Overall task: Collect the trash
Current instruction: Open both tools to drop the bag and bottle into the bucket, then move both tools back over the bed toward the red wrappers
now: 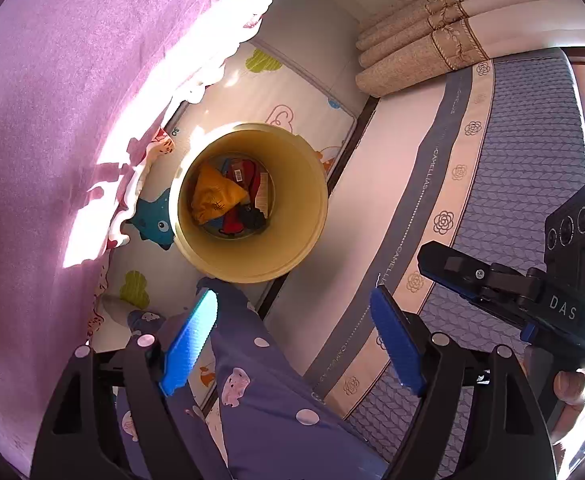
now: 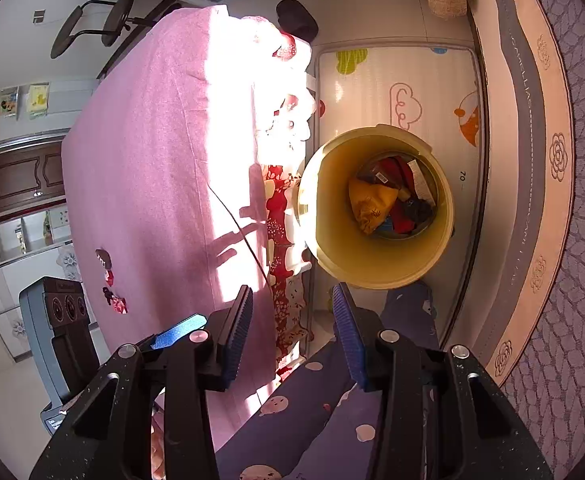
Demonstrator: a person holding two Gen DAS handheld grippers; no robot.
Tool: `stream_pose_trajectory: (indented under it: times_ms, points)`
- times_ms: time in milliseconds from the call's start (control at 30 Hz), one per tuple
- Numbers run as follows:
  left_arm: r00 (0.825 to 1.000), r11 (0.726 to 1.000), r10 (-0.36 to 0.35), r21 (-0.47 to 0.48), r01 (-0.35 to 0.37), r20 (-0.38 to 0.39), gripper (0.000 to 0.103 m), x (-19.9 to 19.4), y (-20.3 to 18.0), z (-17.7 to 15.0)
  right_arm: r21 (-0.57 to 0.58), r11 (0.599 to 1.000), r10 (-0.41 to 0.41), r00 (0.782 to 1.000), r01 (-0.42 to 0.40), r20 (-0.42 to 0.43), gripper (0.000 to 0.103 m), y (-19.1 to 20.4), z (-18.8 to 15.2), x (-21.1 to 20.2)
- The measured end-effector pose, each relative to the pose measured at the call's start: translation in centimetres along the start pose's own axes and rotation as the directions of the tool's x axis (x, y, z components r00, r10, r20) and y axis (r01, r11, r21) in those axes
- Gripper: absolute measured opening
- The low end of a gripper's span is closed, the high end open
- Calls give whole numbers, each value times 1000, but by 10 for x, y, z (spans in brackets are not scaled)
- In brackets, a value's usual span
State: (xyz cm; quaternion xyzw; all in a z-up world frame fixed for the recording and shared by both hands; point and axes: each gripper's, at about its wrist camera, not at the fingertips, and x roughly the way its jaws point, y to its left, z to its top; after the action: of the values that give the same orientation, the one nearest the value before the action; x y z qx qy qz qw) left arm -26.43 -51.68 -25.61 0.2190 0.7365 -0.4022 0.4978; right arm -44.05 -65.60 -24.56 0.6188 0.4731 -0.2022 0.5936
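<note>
Close up, the left gripper [image 1: 292, 336] has its blue pads spread wide with nothing between them. The right gripper [image 2: 292, 336] is partly open and empty too. Under both is a leg in spotted purple trousers [image 1: 260, 392]. Just past it, on the play mat [image 2: 372, 76], stands the yellow bin [image 1: 316, 216], its round mouth facing up. Inside lie an orange wrapper [image 1: 212, 196] and red packets [image 2: 392, 168]. More trash is probably on the pink tablecloth [image 2: 144, 160]: small red bits [image 2: 114, 300], nearer the left gripper.
</note>
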Motion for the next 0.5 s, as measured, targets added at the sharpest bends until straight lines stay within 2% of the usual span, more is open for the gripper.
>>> stream_pose_trajectory:
  times_ms: [267,500]
  points:
    - [999,1000,-18,8,18,31,80,-15,8,-4,-38,999,-16,1000,16,-4,42,21,-4,4]
    - [995,998,-36,-40,40,93,80,-43,39,-11,-123,992,-30,999,28,-19,42,67,-10,17]
